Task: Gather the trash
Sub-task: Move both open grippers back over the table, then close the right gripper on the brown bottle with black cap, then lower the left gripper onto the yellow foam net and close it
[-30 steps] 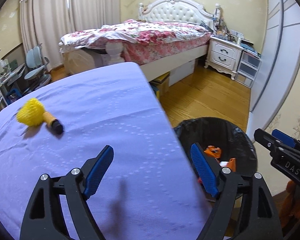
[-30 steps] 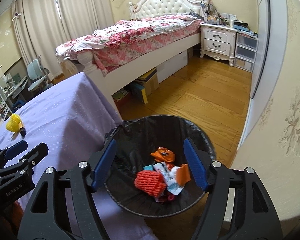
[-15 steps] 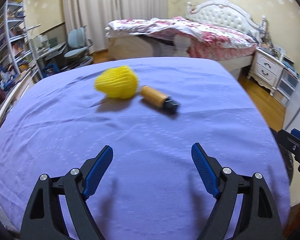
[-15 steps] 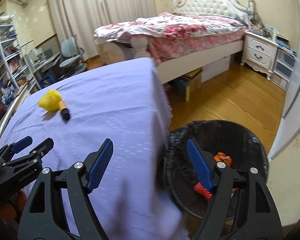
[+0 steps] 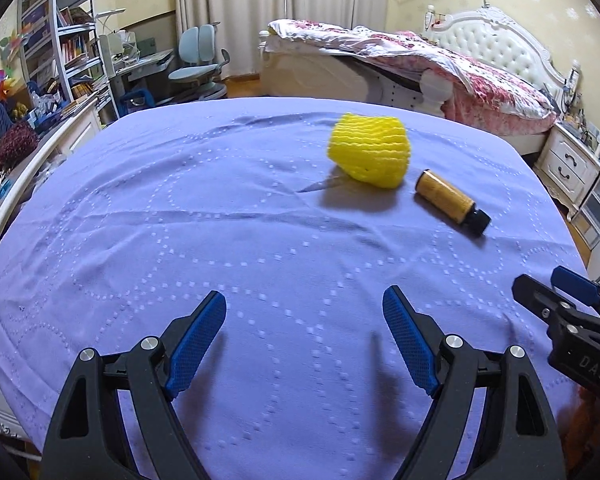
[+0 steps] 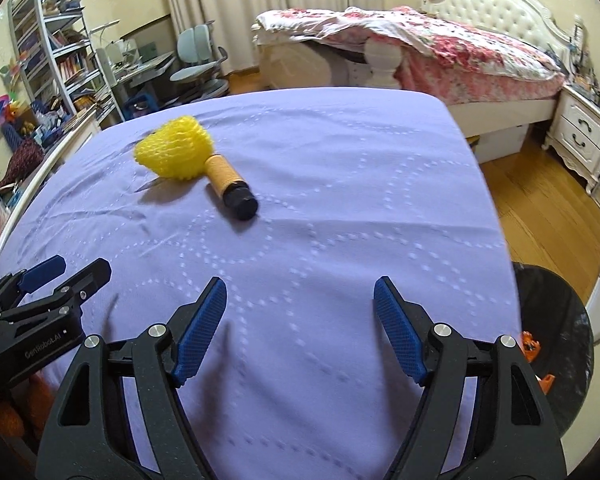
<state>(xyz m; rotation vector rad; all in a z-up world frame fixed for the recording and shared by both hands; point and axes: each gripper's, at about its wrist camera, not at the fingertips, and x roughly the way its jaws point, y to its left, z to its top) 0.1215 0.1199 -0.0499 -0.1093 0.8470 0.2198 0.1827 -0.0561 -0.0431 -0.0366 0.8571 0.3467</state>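
Note:
A yellow foam fruit net [image 5: 370, 152] [image 6: 176, 148] lies on the purple tablecloth [image 5: 220, 240], far of centre. Right beside it lies a small brown bottle with a black cap [image 5: 448, 200] [image 6: 230, 184], on its side. My left gripper [image 5: 303, 294] hovers open over bare cloth, short of both items. My right gripper [image 6: 300, 281] is open too, nothing between its fingers, with the bottle ahead to its left. Each gripper shows in the other's view: the right gripper [image 5: 540, 278] and the left gripper [image 6: 82, 264]. A black-lined bin [image 6: 556, 320] stands off the table's right edge.
Orange scraps [image 6: 528, 346] lie in the bin. Behind the table stand a bed with a floral cover [image 5: 440, 60], a white nightstand [image 6: 580, 136], a pale blue desk chair [image 5: 200, 60] and a cluttered bookshelf [image 5: 60, 40]. Wooden floor [image 6: 540, 200] lies to the right.
Both grippers have swung left from over the bin to over the table. The net and bottle now sit ahead of them. The right jaws stand slightly wider.

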